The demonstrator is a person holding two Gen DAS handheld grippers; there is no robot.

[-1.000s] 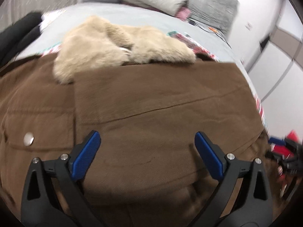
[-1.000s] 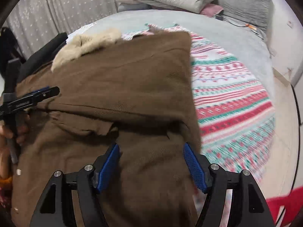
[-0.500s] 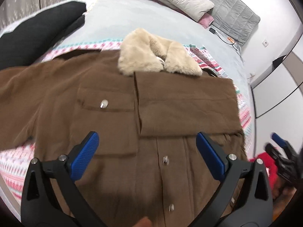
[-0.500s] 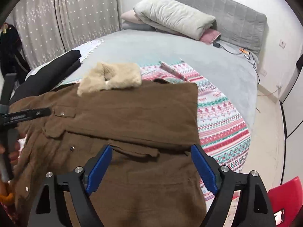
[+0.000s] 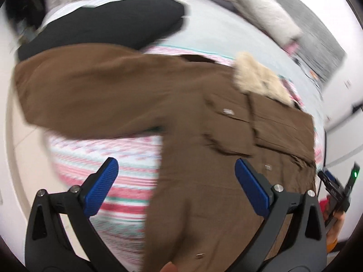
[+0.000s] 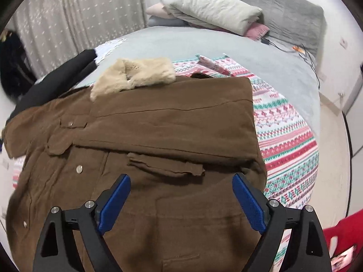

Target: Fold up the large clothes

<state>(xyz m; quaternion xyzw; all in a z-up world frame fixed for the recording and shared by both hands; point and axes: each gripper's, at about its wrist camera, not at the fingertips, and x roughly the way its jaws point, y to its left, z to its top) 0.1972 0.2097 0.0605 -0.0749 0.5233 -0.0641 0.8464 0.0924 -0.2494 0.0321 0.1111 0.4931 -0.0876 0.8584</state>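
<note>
A brown coat with a beige fur collar lies front up on the bed. Its right sleeve is folded flat across the chest. The left sleeve stretches out sideways over the patterned blanket. My left gripper hangs open above the coat's left side and the blanket, nothing between its blue pads. My right gripper hovers over the coat's lower front. Its jaws are opening and nothing is between them.
A black garment lies beyond the coat's left shoulder. Pillows and a cable sit at the head of the grey bed cover. A red object is off the bed's right edge. The curtain hangs behind.
The left gripper pulled back from the chest and swung left, bringing the spread left sleeve into view. The right gripper lifted away from the coat and its jaws widened.
</note>
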